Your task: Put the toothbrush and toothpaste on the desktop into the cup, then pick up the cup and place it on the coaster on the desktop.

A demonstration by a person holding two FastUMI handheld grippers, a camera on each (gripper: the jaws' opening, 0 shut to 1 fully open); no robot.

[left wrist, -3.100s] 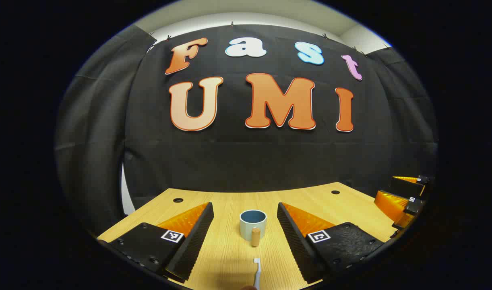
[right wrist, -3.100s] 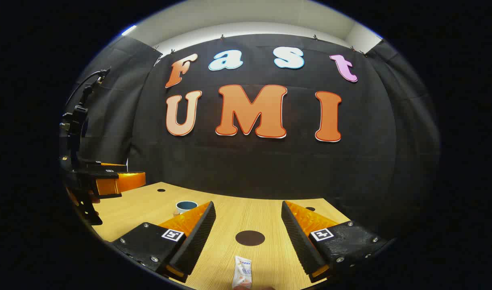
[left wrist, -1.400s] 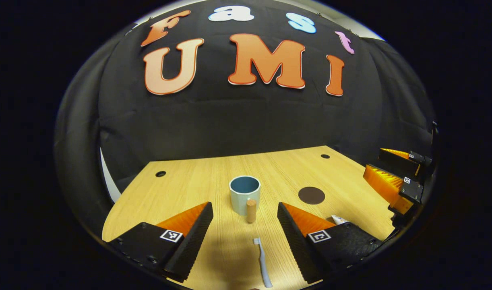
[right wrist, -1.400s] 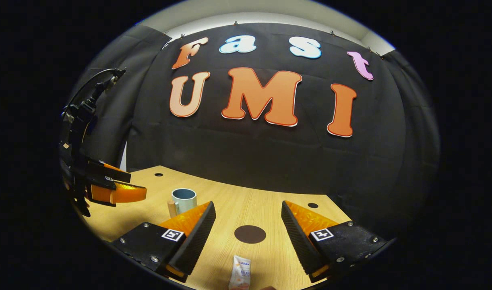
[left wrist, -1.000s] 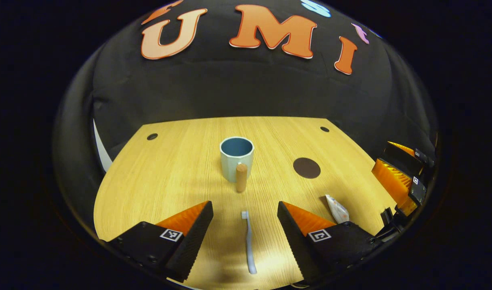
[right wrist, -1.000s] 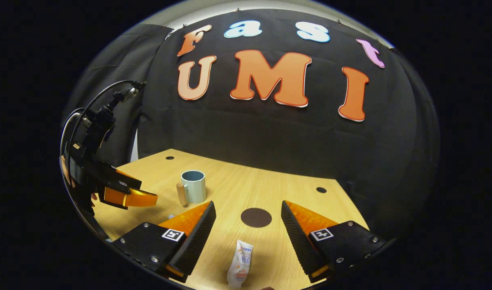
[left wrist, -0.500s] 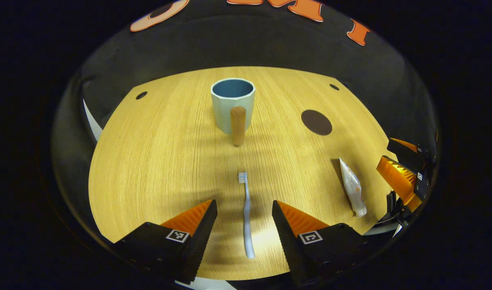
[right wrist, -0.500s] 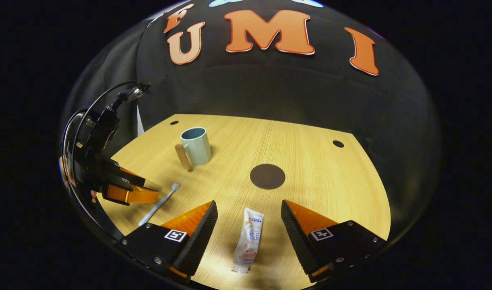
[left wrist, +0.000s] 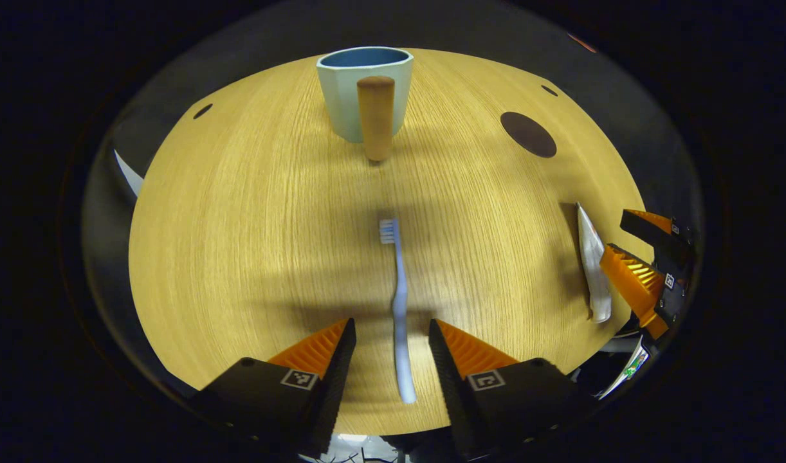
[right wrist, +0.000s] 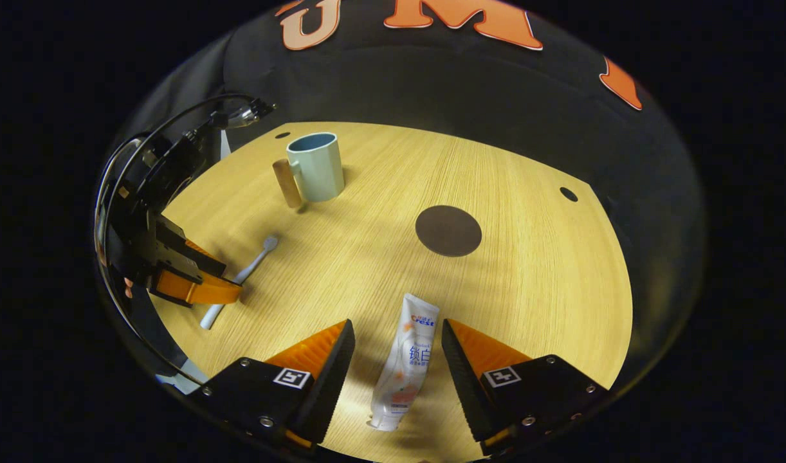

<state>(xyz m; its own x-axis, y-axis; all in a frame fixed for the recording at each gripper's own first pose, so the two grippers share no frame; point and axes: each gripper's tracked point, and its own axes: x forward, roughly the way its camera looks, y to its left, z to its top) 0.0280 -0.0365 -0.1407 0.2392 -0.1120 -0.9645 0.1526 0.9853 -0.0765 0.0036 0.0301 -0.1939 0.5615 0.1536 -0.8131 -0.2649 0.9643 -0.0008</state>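
Pale blue toothbrush [left wrist: 399, 302] lying flat on the wooden tabletop [left wrist: 238, 212], bristle head pointing toward the far cup [left wrist: 361, 90], handle running back between the left gripper [left wrist: 388, 331] jaws. Jaws apart, either side of the handle, not touching it as far as can be told. Cup light green outside, blue inside, with a stubby wooden handle facing near. White toothpaste [right wrist: 402, 363] tube flat between the right gripper [right wrist: 396, 334] jaws, also apart, cap end nearest. Some printing on the tube, too small to make out properly. Dark round coaster [right wrist: 448, 230] further out, right of the cup.
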